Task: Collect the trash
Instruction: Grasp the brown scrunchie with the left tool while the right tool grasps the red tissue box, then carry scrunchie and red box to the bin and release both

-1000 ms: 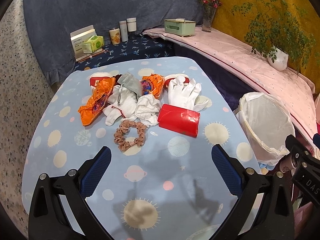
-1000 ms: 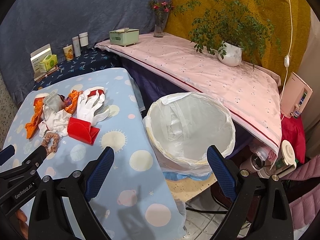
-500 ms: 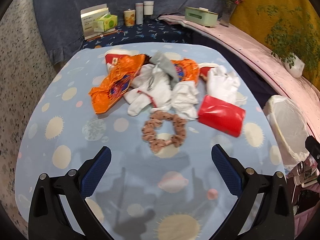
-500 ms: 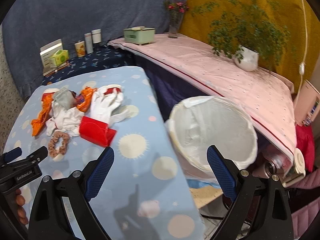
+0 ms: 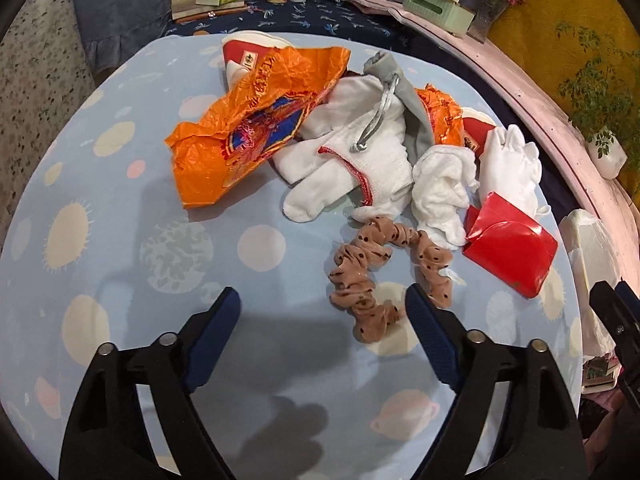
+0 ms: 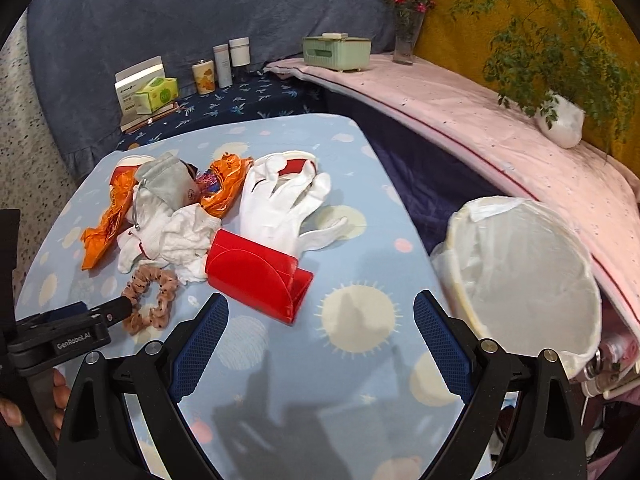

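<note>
Trash pile (image 5: 360, 152) on table | left gripper (image 5: 322, 316) fingers apart, above scrunchie (image 5: 384, 272)

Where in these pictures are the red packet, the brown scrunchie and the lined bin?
red packet (image 6: 256, 270), right wrist view, its front face.
brown scrunchie (image 5: 360, 268), left wrist view, its left loop.
lined bin (image 6: 520, 264), right wrist view, its inner liner.

orange wrapper (image 5: 256, 124): crinkled glossy foil
red packet (image 5: 510, 248): smooth shiny card
scrunchie (image 5: 384, 268): ruffled dotted cloth
white gloves (image 6: 280, 196): matt cloth
counter (image 5: 120, 240): printed cloth cover
fingers (image 5: 212, 332): textured blue pads
</note>
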Motion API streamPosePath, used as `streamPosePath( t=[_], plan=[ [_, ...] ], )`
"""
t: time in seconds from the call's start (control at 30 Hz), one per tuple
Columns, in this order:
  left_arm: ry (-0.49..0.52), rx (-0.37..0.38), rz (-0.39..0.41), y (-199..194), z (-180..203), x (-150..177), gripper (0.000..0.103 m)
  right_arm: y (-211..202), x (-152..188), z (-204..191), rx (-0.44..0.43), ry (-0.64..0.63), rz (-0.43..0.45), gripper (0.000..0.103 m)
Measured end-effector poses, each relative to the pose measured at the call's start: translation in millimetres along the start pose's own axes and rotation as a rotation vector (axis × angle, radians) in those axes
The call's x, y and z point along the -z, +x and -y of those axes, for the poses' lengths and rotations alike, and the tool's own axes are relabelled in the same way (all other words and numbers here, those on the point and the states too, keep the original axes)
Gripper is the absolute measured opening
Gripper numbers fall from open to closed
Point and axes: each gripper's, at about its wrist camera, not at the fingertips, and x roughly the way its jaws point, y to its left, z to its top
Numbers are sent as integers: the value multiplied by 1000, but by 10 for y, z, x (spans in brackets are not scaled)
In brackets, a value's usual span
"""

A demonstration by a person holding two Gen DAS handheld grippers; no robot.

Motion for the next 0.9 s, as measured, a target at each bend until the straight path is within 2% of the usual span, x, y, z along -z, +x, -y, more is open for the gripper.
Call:
streamPosePath(
  t=[0.27, 0.33, 0.43, 0.5, 0.73, 0.9],
  plan=[
    [22, 13, -9, 109, 88, -65, 59, 338, -40, -76, -39, 19, -44, 81],
    [30, 17, -13, 122, 112, -71, 45, 397, -48, -80, -50, 27, -54, 75],
    [33, 22, -19, 138, 116, -76, 33, 483, -57, -104, -63, 23, -67, 69],
    [40, 32, -24, 135, 134, -70, 22, 541, -63, -131, -70, 14, -76, 65],
    [53, 28, -1, 9, 195, -17, 16, 601, -25, -232, -122, -8, -105, 28],
    [59, 39, 28, -151, 253, -12, 15, 484, -12, -250, -162, -4, -96, 14]
  ],
)
